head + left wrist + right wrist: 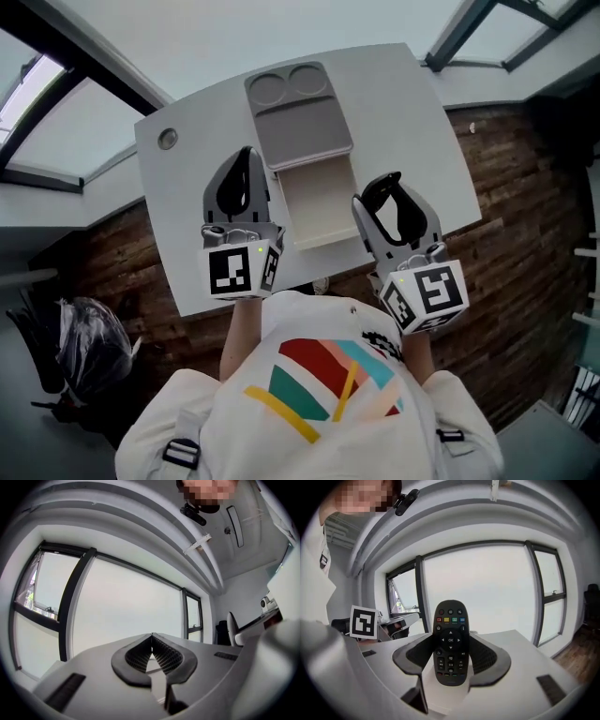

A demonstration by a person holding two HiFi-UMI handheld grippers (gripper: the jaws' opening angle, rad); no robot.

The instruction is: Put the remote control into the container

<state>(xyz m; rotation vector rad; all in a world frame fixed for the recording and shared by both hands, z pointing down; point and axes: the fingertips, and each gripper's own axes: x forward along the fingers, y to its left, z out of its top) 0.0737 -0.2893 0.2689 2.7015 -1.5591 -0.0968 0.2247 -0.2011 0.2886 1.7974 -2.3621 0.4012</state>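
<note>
A black remote control (450, 641) with coloured buttons stands upright between the jaws of my right gripper (451, 637), which is shut on its two long sides. In the head view my right gripper (386, 183) hovers just right of the container's open cream box (317, 202). The container's grey lid (300, 122), with two round recesses, lies folded back on the far side. My left gripper (247, 155) hangs just left of the box. In the left gripper view, my left gripper (151, 635) has its jaw tips touching and nothing between them.
The container rests on a white table (202, 150) with a round metal grommet (167, 139) at its far left. The table's near edge runs just under both grippers. A dark bag (89, 342) lies on the wooden floor at the left. Large windows fill both gripper views.
</note>
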